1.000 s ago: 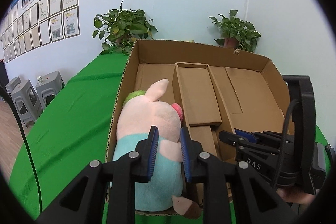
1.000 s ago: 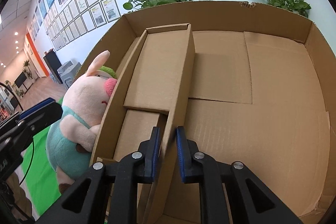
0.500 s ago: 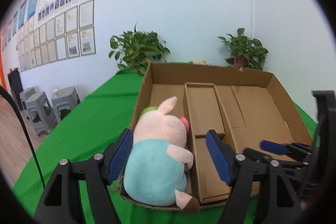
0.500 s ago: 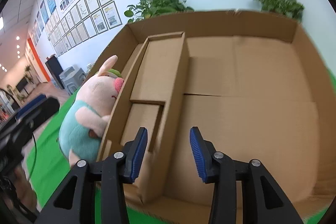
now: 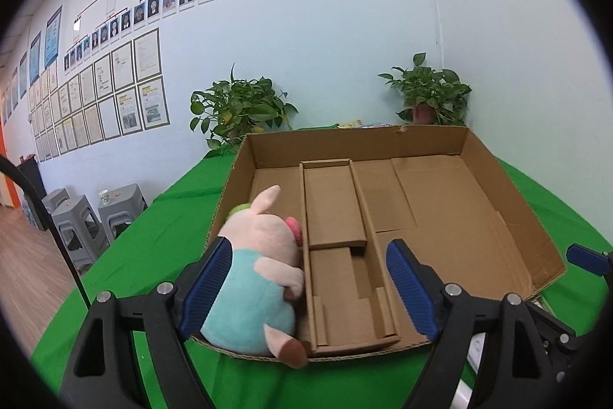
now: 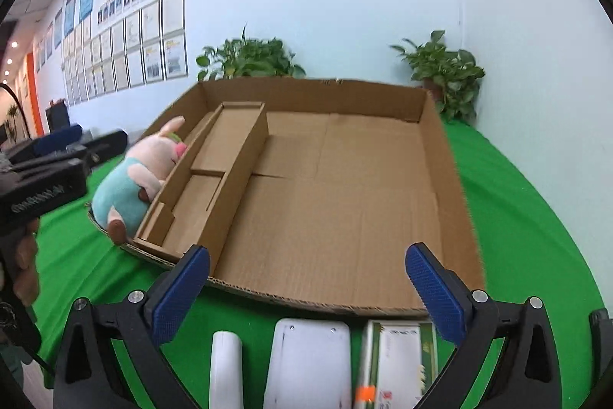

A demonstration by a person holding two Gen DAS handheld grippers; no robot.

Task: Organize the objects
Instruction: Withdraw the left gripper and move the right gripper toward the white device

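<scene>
A plush pig (image 5: 253, 278) in a teal shirt lies in the left compartment of the shallow cardboard box (image 5: 345, 148), one foot over the near rim. My left gripper (image 5: 308, 288) sits just in front of it, jaws opening, pads clear of the toy. A cardboard divider insert (image 6: 230, 171) stands to the right of the pig (image 6: 130, 179). My right gripper (image 6: 306, 294) hangs before the near edge of the box (image 6: 345, 202), jaws opening wide with nothing between them. Under it lie a white cylinder (image 6: 226, 367), a flat white case (image 6: 308, 363) and a green-and-white packet (image 6: 398, 359).
A green cloth (image 5: 153, 225) covers the table. Two potted plants (image 5: 237, 110) (image 5: 429, 94) stand behind the box against the wall. Grey stools (image 5: 80, 217) stand on the floor to the left. The left gripper's body (image 6: 42, 186) and a hand (image 6: 23, 255) show at the right view's left edge.
The left gripper let go of the plush pig and the right let go of the divider wall. Both opened and drew back from the box, which now shows whole.
</scene>
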